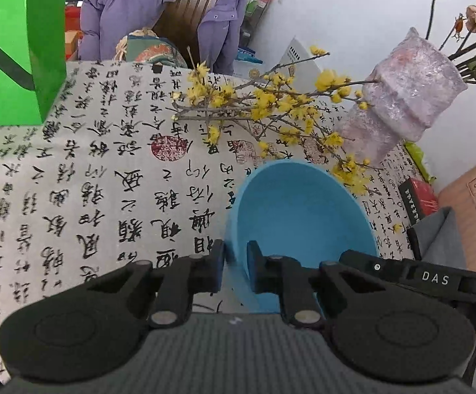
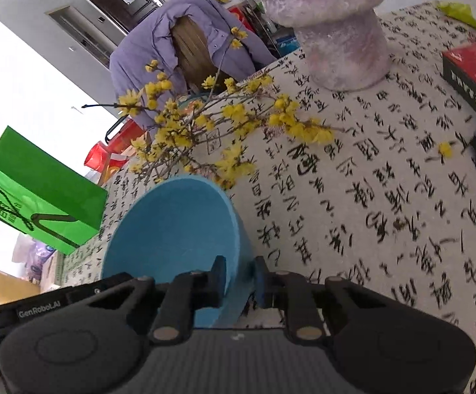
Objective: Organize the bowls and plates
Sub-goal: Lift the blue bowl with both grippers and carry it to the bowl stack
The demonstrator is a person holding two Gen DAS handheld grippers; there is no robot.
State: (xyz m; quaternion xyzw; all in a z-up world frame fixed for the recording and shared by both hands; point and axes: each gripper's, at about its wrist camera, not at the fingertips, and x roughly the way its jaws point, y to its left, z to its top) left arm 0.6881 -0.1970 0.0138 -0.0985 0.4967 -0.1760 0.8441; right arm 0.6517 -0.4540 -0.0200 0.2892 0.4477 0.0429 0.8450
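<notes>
A blue bowl [image 1: 300, 210] stands on the calligraphy tablecloth [image 1: 90, 180]. My left gripper [image 1: 236, 262] is shut on its left wall, one finger outside and one inside. In the right wrist view the same blue bowl [image 2: 175, 226] fills the lower left, and my right gripper [image 2: 239, 279] is shut on its right wall, again with one finger on each side of the rim. Part of the right gripper's black body [image 1: 435, 279] shows in the left wrist view beyond the bowl. No plates are in view.
Yellow blossom branches [image 1: 270, 105] hang just over the bowl's far rim. A tall pinkish vase [image 2: 336, 26] stands behind. A green paper bag [image 1: 14, 39] sits at the table's left. A red-and-black box [image 2: 471, 69] lies at the right. A purple jacket hangs on a chair [image 1: 172, 10].
</notes>
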